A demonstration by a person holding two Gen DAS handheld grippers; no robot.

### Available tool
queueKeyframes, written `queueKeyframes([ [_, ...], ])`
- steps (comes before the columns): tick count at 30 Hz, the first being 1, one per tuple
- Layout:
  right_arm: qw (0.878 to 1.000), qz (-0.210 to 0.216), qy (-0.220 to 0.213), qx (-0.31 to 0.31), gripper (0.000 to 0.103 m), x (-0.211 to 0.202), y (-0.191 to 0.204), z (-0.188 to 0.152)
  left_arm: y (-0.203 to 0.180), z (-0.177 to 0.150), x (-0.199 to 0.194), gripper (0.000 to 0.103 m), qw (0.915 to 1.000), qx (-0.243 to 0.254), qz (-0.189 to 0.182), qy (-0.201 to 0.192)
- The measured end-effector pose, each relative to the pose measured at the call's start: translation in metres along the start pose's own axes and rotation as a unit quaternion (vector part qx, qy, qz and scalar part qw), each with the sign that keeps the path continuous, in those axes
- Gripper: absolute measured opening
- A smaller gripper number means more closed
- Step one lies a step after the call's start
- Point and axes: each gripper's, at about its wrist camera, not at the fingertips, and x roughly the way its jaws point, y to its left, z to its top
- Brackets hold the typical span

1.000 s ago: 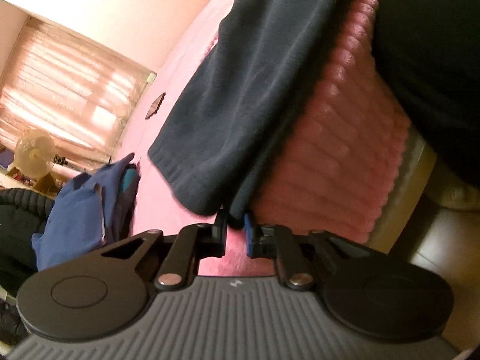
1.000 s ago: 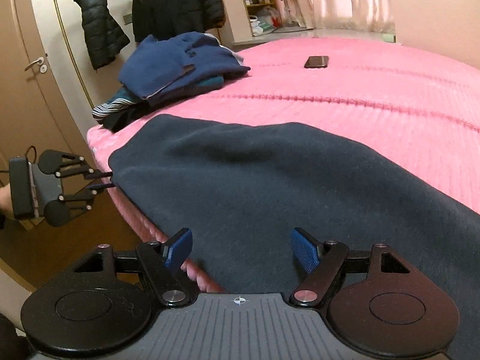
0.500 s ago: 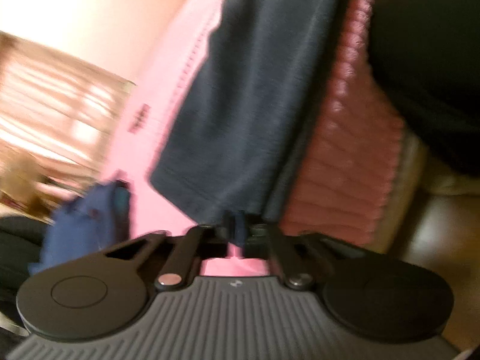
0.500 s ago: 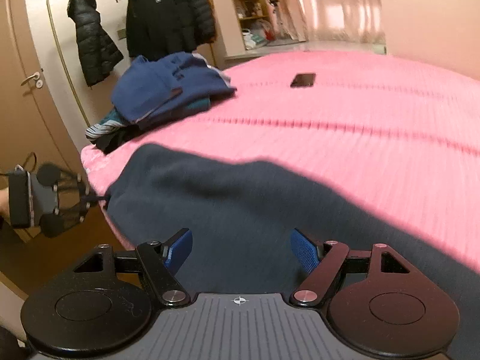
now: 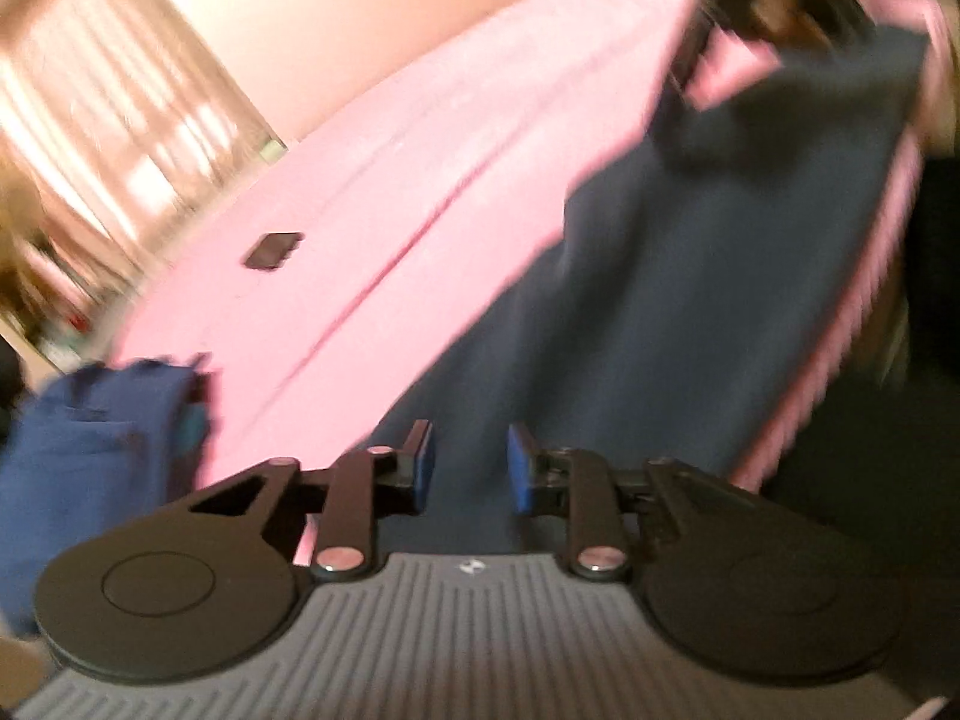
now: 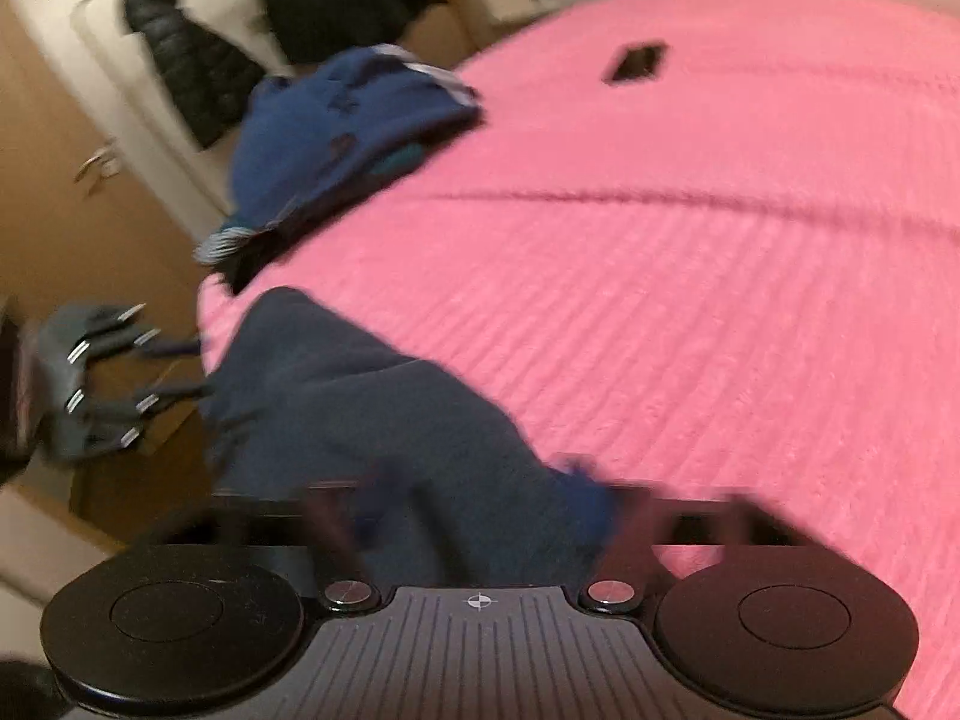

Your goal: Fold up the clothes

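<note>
A dark navy, soft-knit garment (image 5: 690, 276) lies along the near edge of the bed, on a pink ribbed plush bedspread (image 6: 690, 252), its long axis running with that edge. The left hand-held gripper (image 5: 465, 462) has its blue pads narrowly apart and opening, over the cloth without pressing it. The right hand-held gripper (image 6: 480, 516) is closing; blur hides whether it pinches the cloth bunched there. Beyond lie open bedspread, a rumpled blue clothes pile (image 6: 348, 138) and a flat dark phone (image 6: 636, 63).
</note>
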Motion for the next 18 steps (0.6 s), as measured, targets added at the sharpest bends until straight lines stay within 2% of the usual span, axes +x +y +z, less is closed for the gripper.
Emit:
queueKeyframes([
  [3, 0.999, 0.013, -0.016, -0.038, 0.015, -0.015, 0.017, -0.024, -0.003, 0.039, 0.027, 0.034, 0.9969, -0.031, -0.069, -0.020],
  [6, 0.998, 0.034, -0.016, -0.058, 0.015, -0.023, 0.028, -0.046, -0.014, 0.068, 0.051, 0.039, 0.9924, -0.025, -0.116, -0.035],
  [8, 0.997, 0.041, -0.011, -0.057, 0.015, -0.024, 0.027, -0.052, -0.024, 0.078, 0.066, 0.039, 0.9888, -0.013, -0.146, -0.029],
  [10, 0.997, 0.047, -0.007, -0.056, 0.015, -0.024, 0.027, -0.058, -0.038, 0.079, 0.078, 0.035, 0.9855, 0.009, -0.169, -0.014],
  [12, 0.997, 0.061, -0.005, -0.051, 0.015, -0.029, 0.022, -0.057, -0.049, 0.074, 0.088, 0.012, 0.9827, 0.036, -0.182, 0.000],
  [14, 0.996, 0.077, -0.021, -0.038, 0.017, -0.041, 0.013, -0.049, -0.062, 0.066, 0.087, 0.007, 0.9824, 0.049, -0.180, 0.001],
  [15, 0.996, 0.075, -0.036, -0.029, 0.035, -0.047, 0.008, -0.042, -0.065, 0.061, 0.085, 0.006, 0.9832, 0.050, -0.175, 0.000],
  [16, 0.996, 0.067, -0.051, -0.025, 0.075, -0.051, 0.003, -0.034, -0.064, 0.057, 0.086, 0.006, 0.9840, 0.043, -0.173, -0.002],
  [17, 0.996, 0.051, -0.064, -0.032, 0.090, -0.053, 0.001, -0.026, -0.062, 0.053, 0.087, 0.006, 0.9846, 0.031, -0.172, -0.005],
  [18, 0.996, 0.036, -0.060, -0.048, 0.093, -0.047, 0.001, -0.017, -0.060, 0.049, 0.087, 0.006, 0.9849, 0.020, -0.172, -0.007],
])
